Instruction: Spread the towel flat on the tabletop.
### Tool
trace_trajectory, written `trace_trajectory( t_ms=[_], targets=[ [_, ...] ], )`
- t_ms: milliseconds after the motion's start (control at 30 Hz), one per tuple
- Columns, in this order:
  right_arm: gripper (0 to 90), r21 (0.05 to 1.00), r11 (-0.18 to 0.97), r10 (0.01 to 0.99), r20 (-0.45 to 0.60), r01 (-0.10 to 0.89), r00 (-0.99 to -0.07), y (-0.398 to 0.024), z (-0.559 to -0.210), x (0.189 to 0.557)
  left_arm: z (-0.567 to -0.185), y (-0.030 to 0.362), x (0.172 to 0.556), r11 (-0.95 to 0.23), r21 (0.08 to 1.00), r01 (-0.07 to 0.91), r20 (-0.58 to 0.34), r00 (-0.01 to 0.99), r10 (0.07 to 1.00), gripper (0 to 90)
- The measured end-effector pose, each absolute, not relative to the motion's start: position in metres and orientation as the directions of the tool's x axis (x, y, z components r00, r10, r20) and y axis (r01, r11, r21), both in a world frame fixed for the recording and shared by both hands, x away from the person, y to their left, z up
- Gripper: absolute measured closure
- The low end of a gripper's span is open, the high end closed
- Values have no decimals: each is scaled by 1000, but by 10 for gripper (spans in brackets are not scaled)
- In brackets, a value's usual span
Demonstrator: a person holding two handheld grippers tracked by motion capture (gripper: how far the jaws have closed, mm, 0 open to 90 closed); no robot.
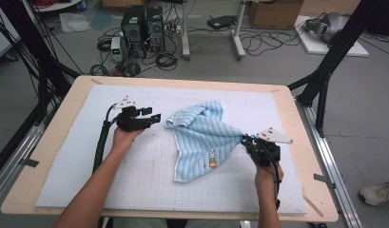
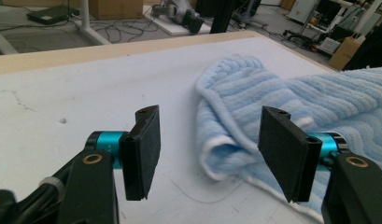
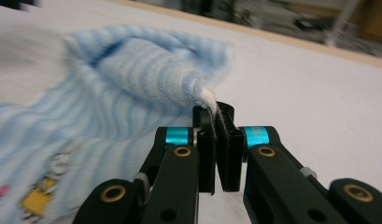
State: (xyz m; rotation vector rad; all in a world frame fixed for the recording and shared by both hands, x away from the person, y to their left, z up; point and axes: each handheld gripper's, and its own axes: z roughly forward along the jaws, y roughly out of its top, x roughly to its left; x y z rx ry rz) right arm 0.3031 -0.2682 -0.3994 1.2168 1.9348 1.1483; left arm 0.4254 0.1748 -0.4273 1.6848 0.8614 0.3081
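Towel (image 1: 201,137): a light blue striped cloth, rumpled, lying near the middle of the white mat (image 1: 149,180) on the desk (image 1: 54,156); a small cartoon patch sits near its lower edge.
Right tool (image 1: 244,140): at the towel's right corner, its jaws pressed together on a pinch of the white hem; in the right gripper view the cloth (image 3: 132,79) rises in a cone to the clamped tip (image 3: 215,140).
Left tool (image 1: 153,117): just beside the towel's left corner, jaws apart and holding nothing; in the left gripper view the folded hem (image 2: 221,158) lies between the pads (image 2: 142,154) without touching either.
Likely step: spreading the towel by two corners, judged from how the two tools stand.
Risk, thin grip: the right tool holds little more than the hem edge, so a sharp pull away from the towel could slip it free.
Risk, wrong layer: the left corner is doubled over, so closing there could catch two layers and leave a fold locked in.
Risk, drag: pulling the right corner before the left is held could slide the whole towel across the mat, out from between the open pads.
Risk, missed corner: if the left tool closes too high above the towel, it could shut on air.
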Motion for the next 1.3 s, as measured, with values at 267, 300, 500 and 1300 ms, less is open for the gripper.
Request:
trace_trajectory(
  t_ms=[267, 300, 500, 1300],
  targets=[
    [874, 835, 214, 948, -54, 506, -312, -283, -406, 319, -425, 165, 420, -85, 925, 369, -223, 711, 667, 382],
    [871, 831, 214, 947, -48, 513, -317, -282, -408, 321, -426, 163, 419, -93, 925, 369, -218, 714, 665, 376],
    [683, 867, 135, 949, 27, 480, -315, -289, -411, 317, -427, 159, 415, -78, 925, 372, -235, 722, 651, 346],
    [558, 891, 152, 884, 72, 429, -462, -278, -408, 309, -436, 106, 399, -241, 881, 408, -210, 791, 575, 292]
  ],
)
